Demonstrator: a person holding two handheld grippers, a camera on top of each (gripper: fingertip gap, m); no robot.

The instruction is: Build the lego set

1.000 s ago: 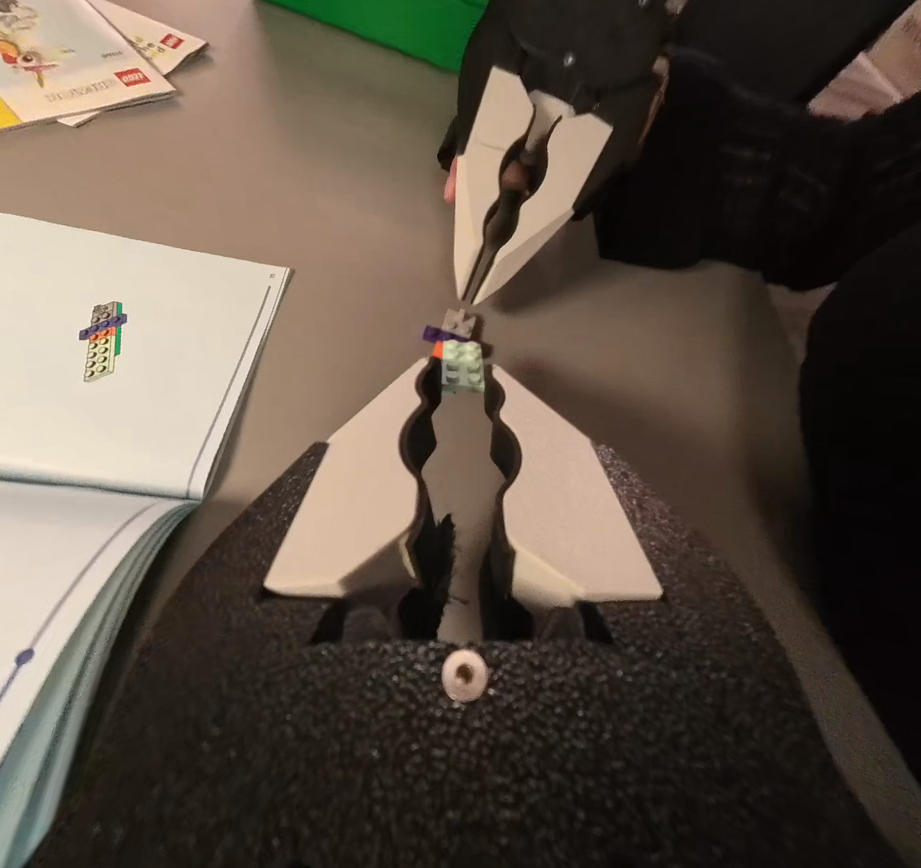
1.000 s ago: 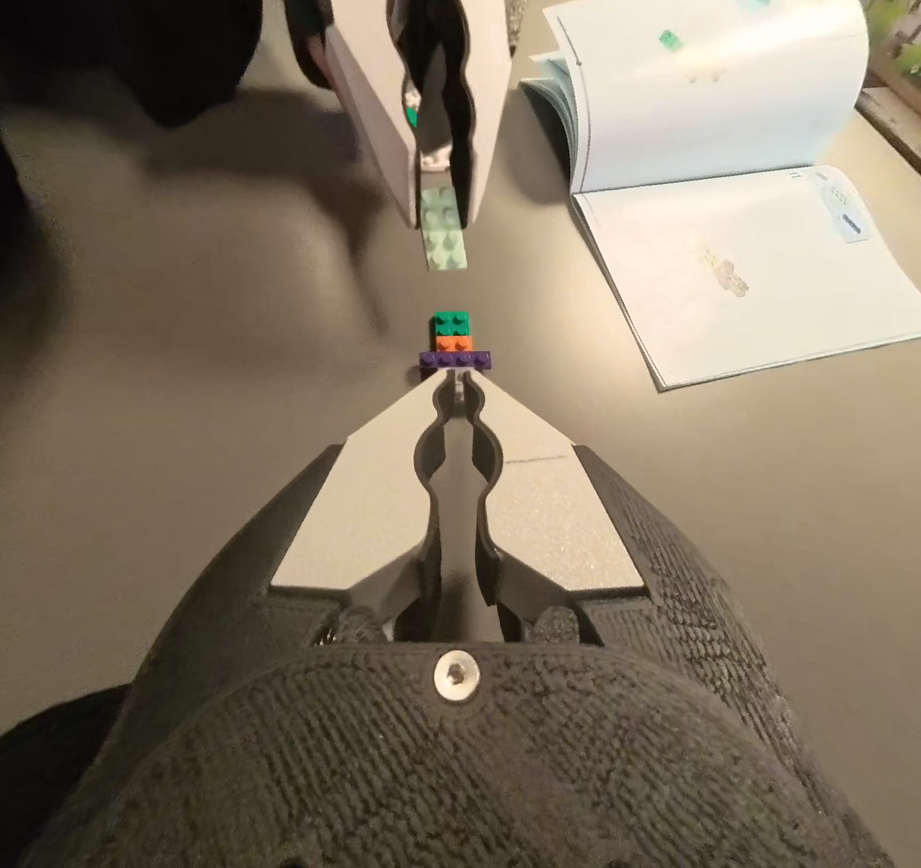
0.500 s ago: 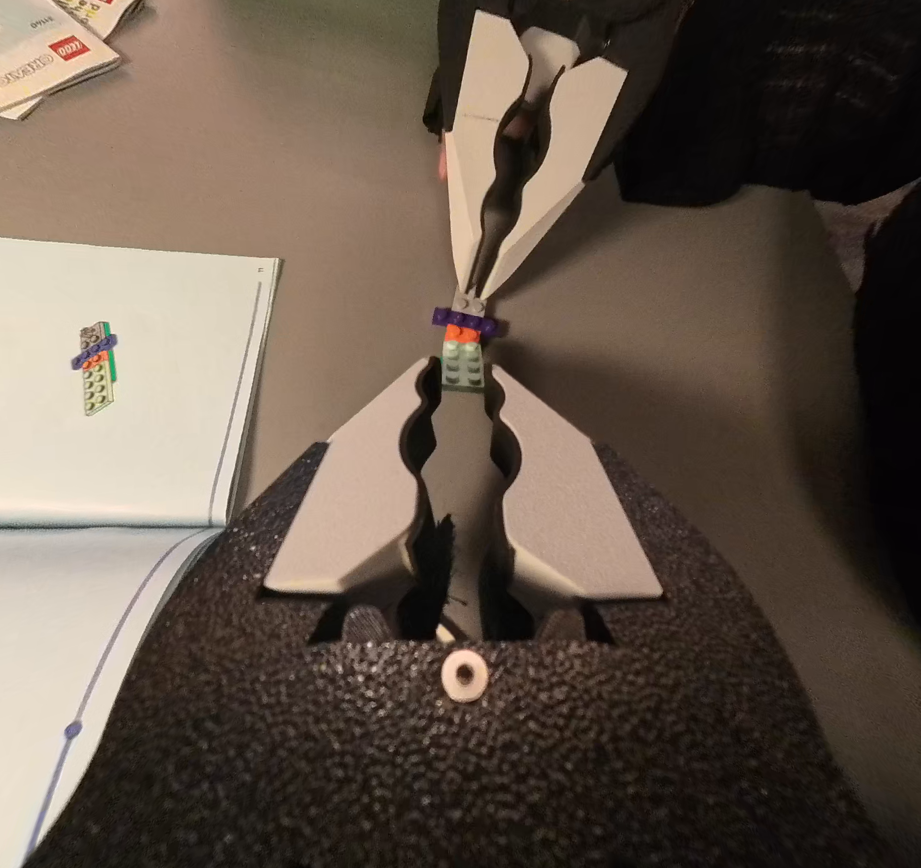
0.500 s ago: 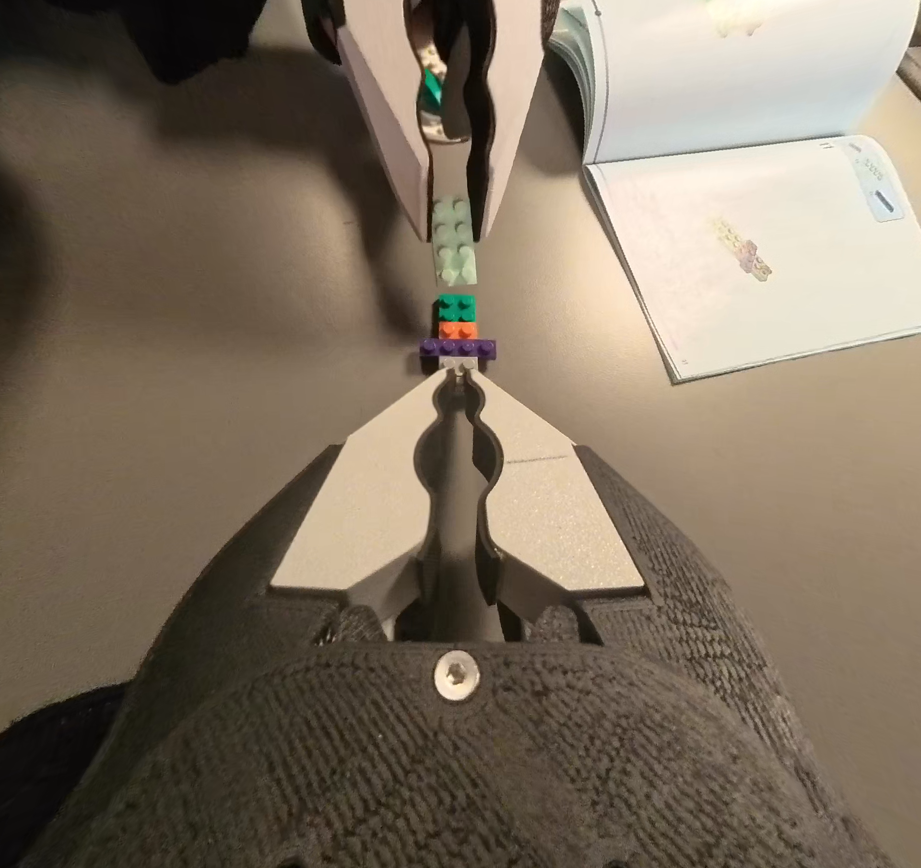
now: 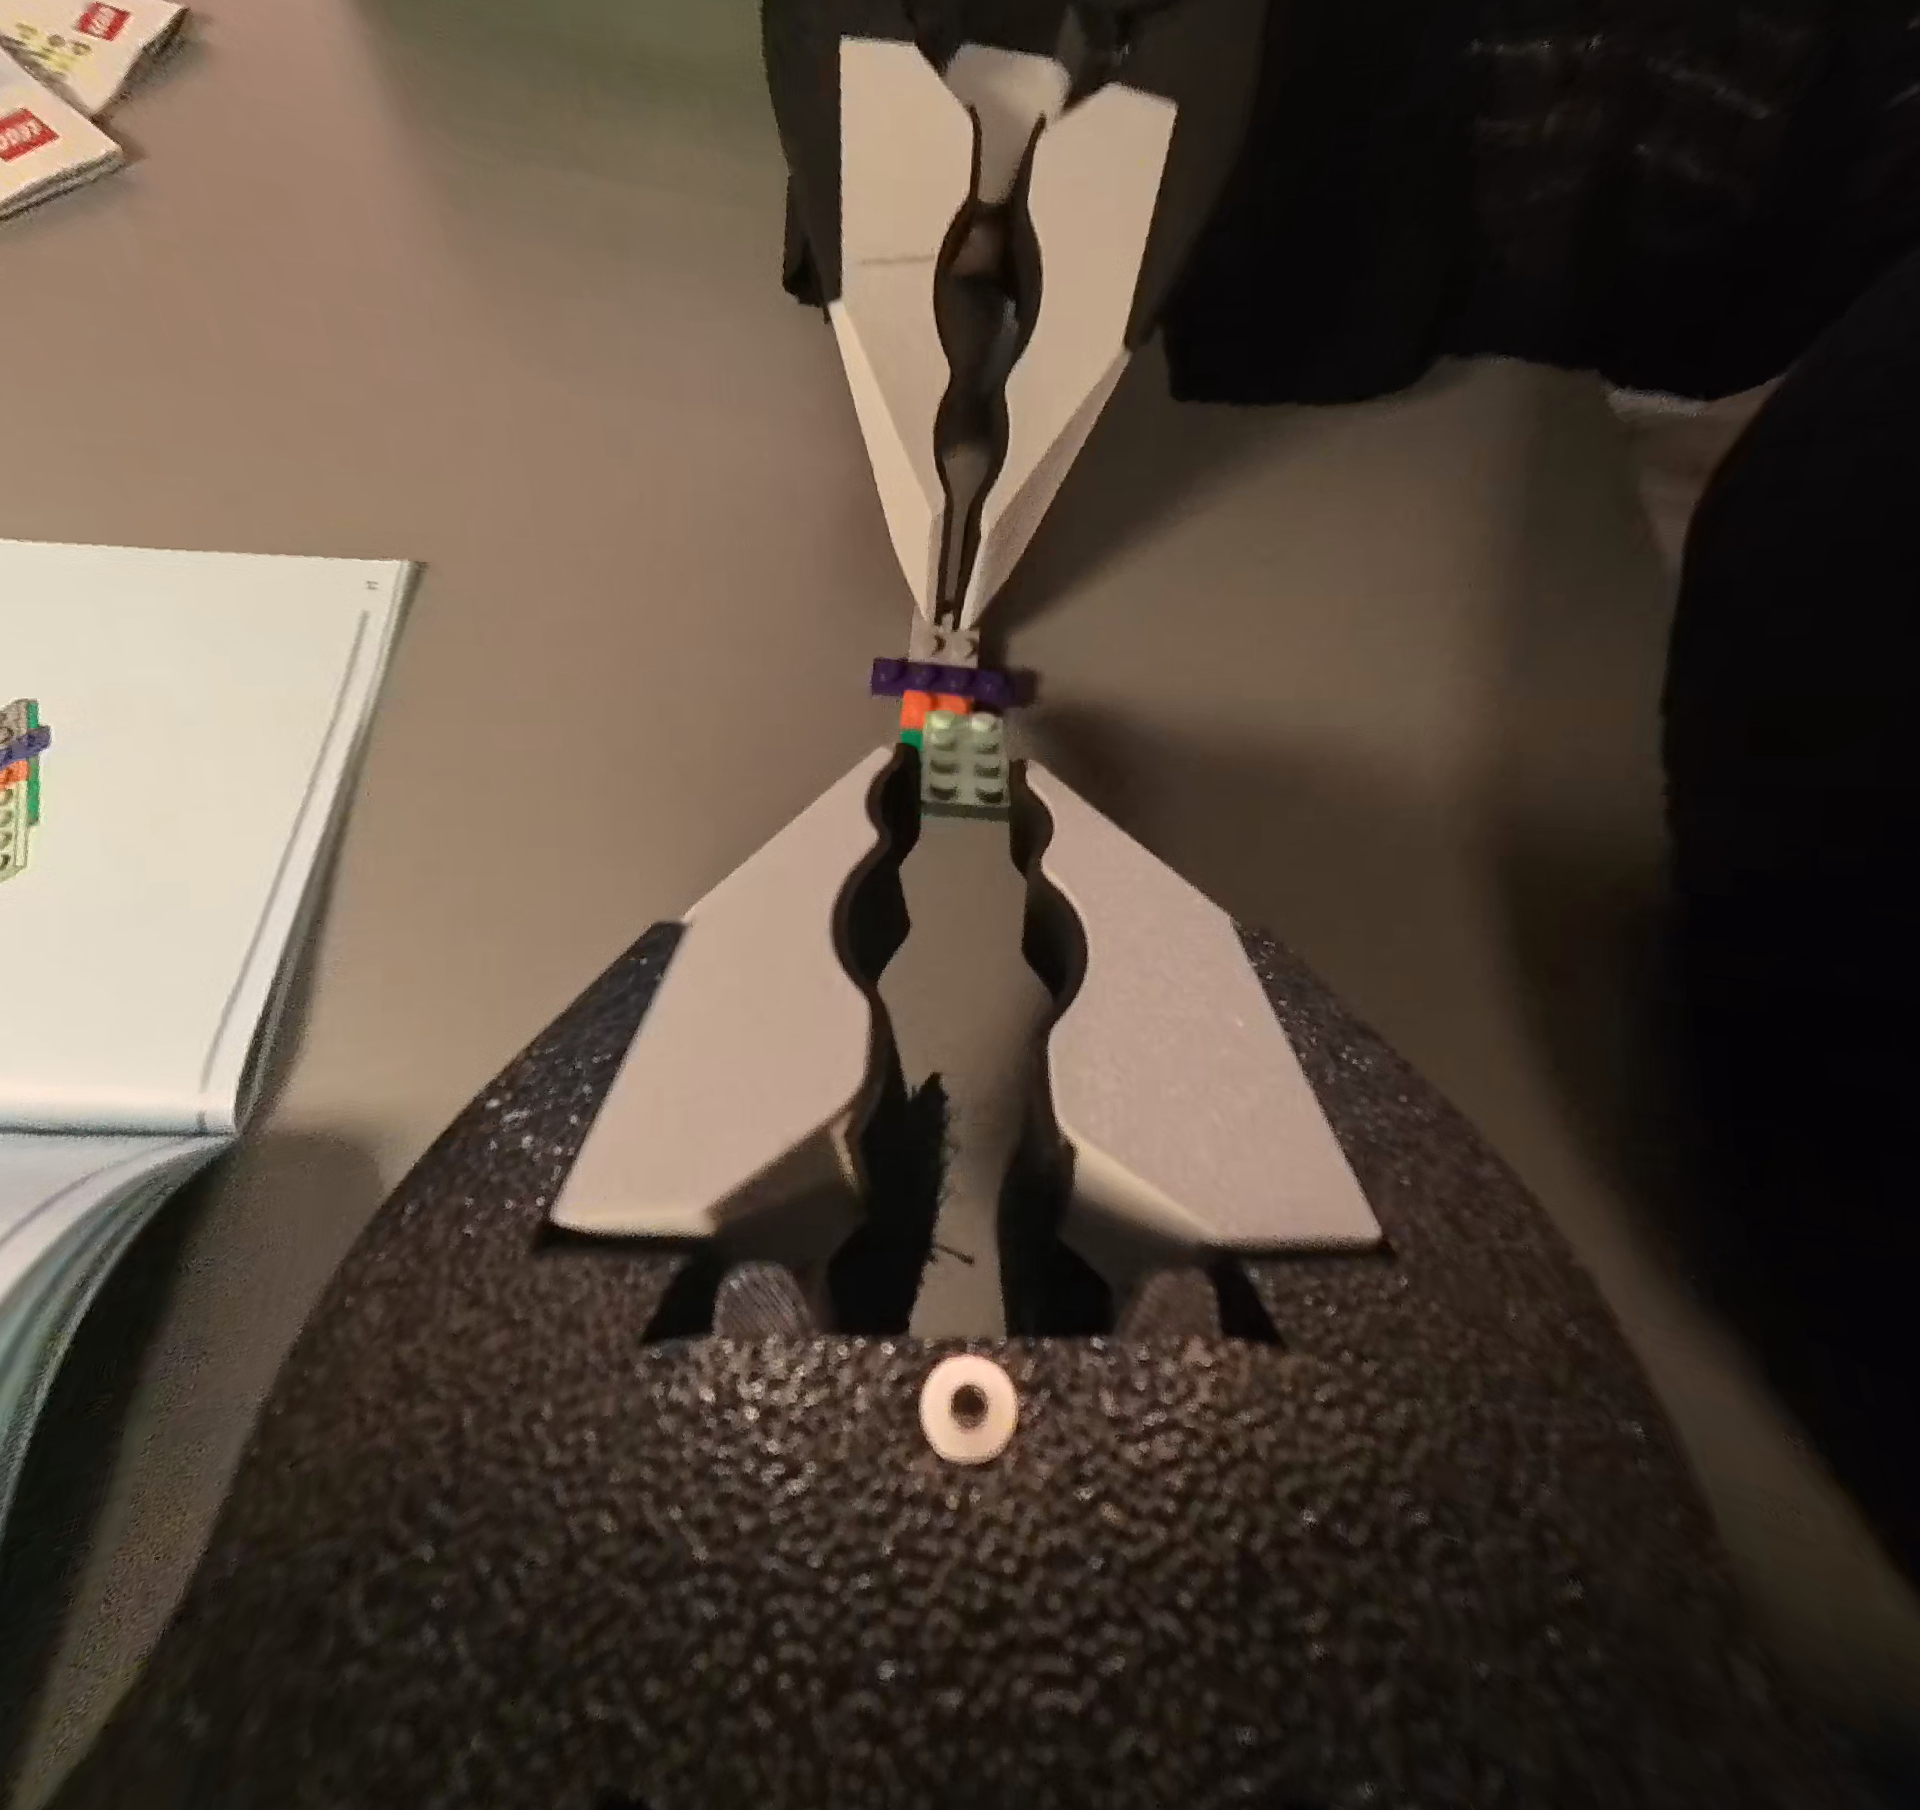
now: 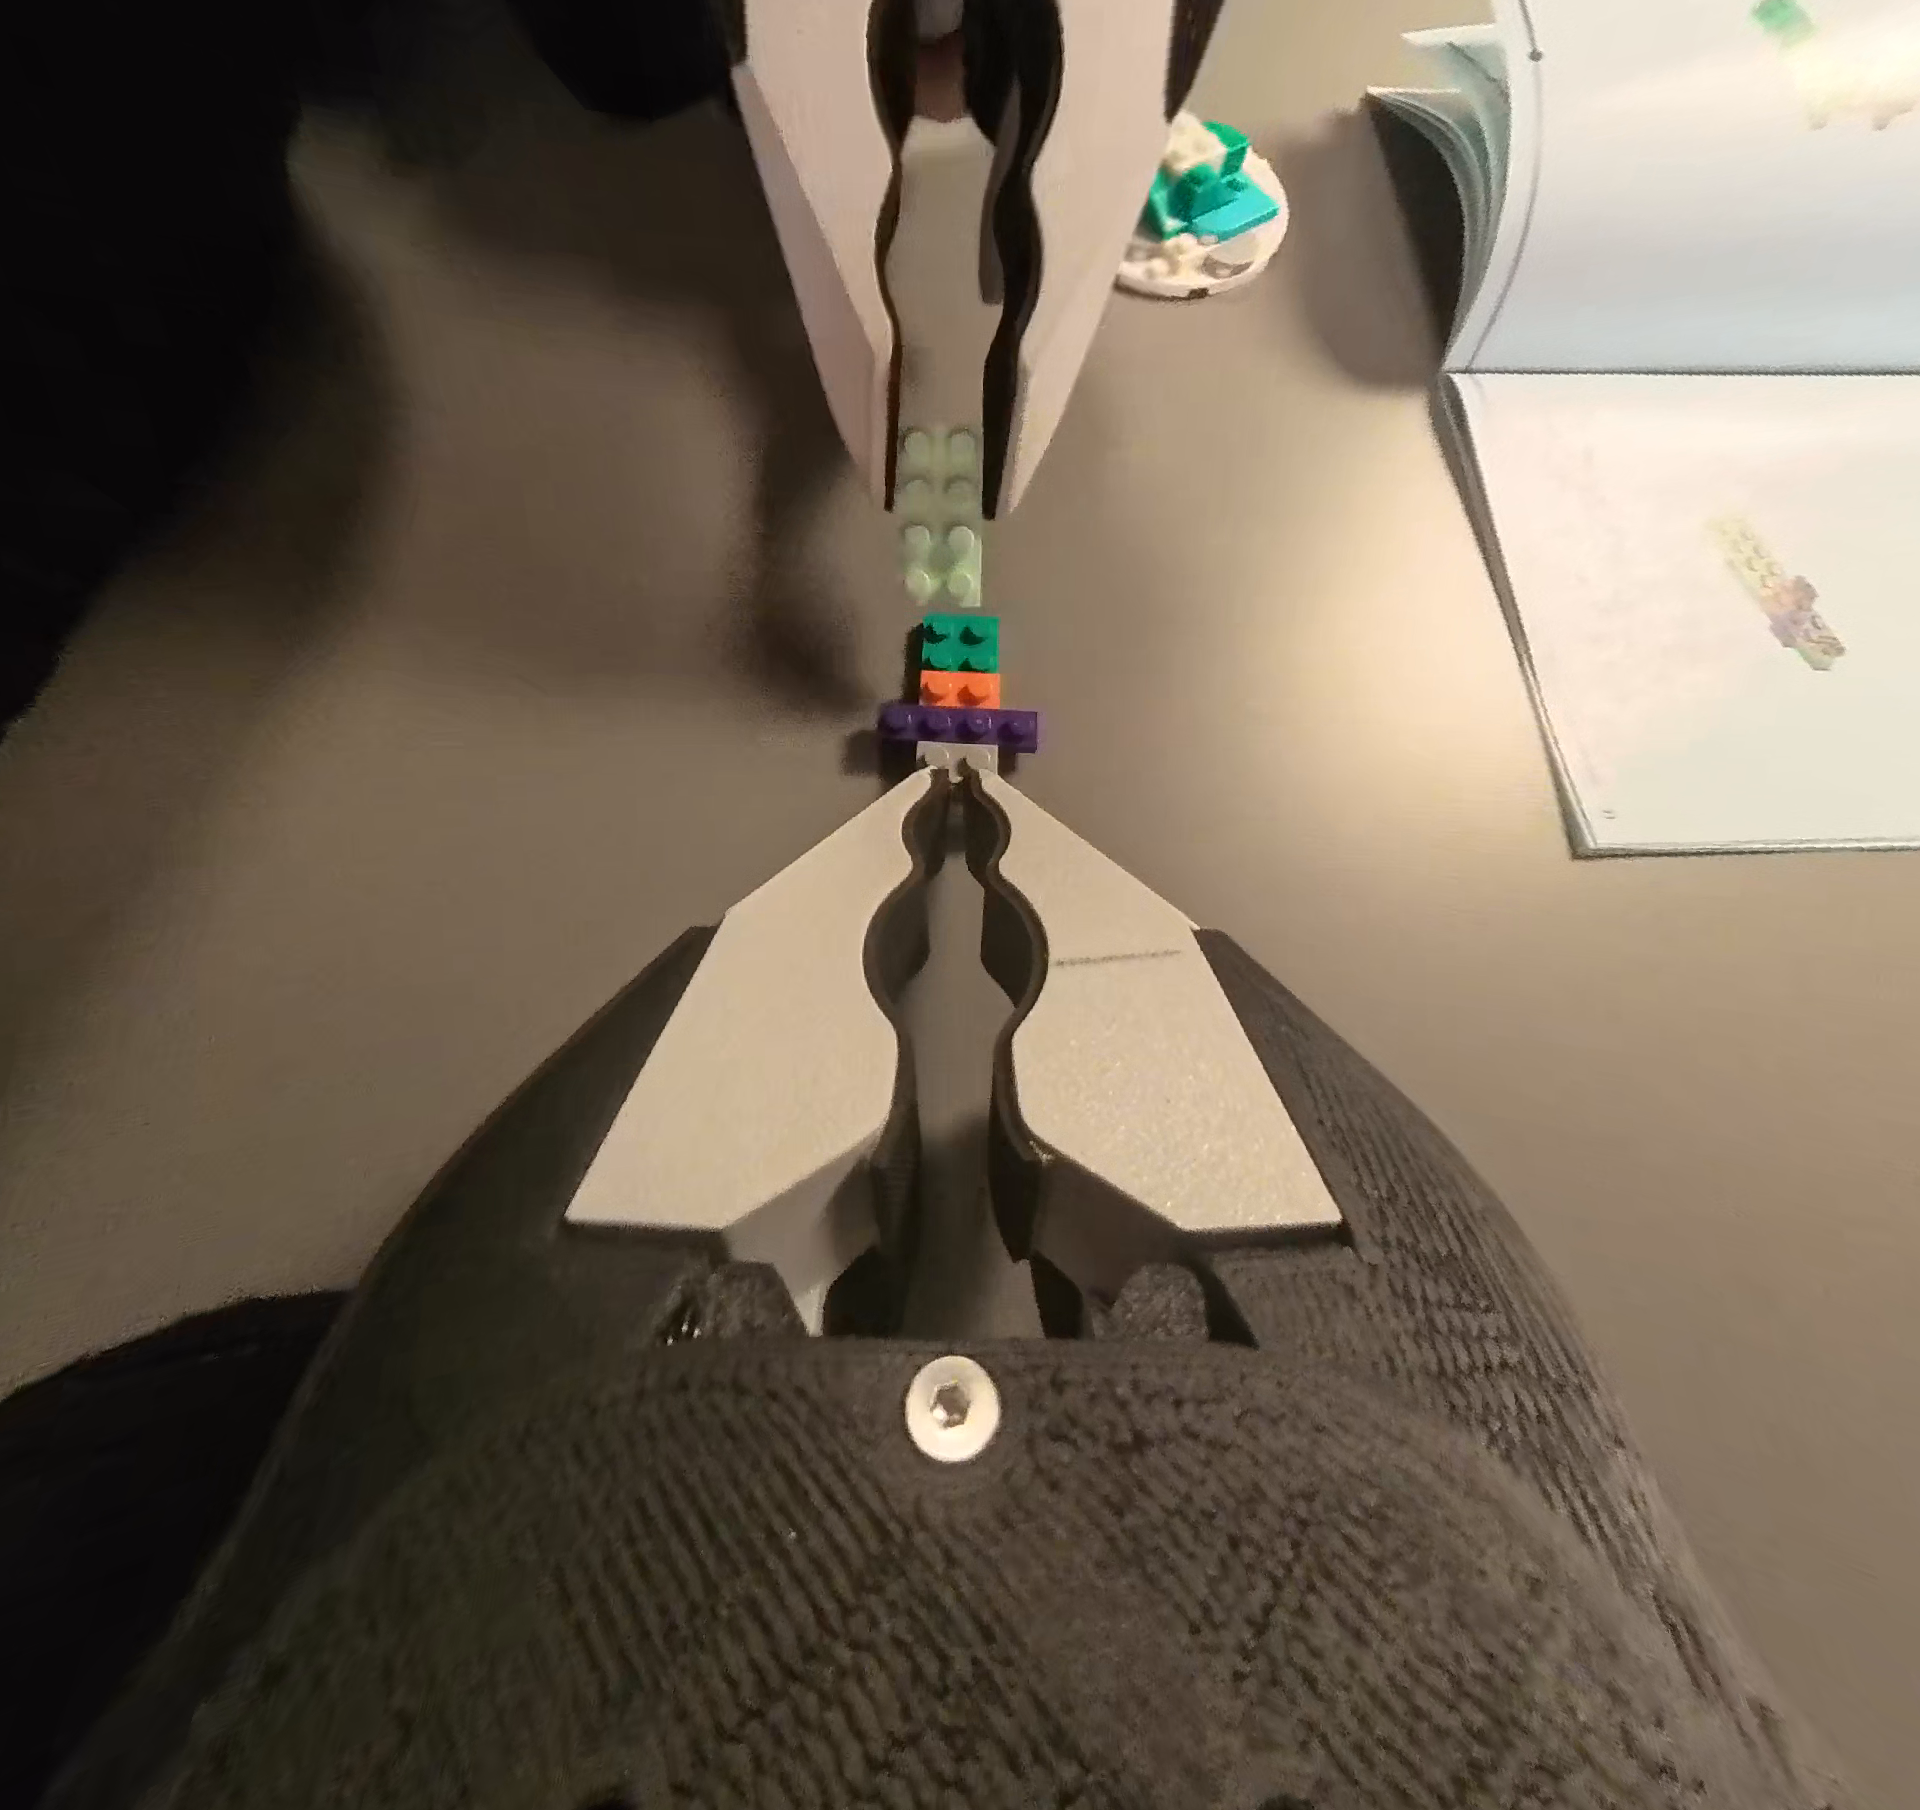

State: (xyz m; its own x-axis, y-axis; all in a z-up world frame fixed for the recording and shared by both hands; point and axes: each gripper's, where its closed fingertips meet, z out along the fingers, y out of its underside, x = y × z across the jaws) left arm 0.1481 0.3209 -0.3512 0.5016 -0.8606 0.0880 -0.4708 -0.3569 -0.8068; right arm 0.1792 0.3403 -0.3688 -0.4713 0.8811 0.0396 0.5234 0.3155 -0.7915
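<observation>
The gap has closed: a second ago the left gripper (image 6: 940,503), clamped on the pale green plate (image 6: 940,539), hung clear of the stack (image 6: 958,695); now the plate's free end meets the stack's green brick (image 6: 961,643). The right gripper (image 6: 958,773) stays pinched on the stack's grey end piece (image 6: 956,750), holding it above the table (image 6: 416,825), near the open booklet (image 6: 1714,617) at the right edge. In the left wrist view the plate (image 5: 966,768) overlaps the green and orange bricks, so the join looks started, though I cannot tell whether it is seated; a firm squeeze is likely needed.
</observation>
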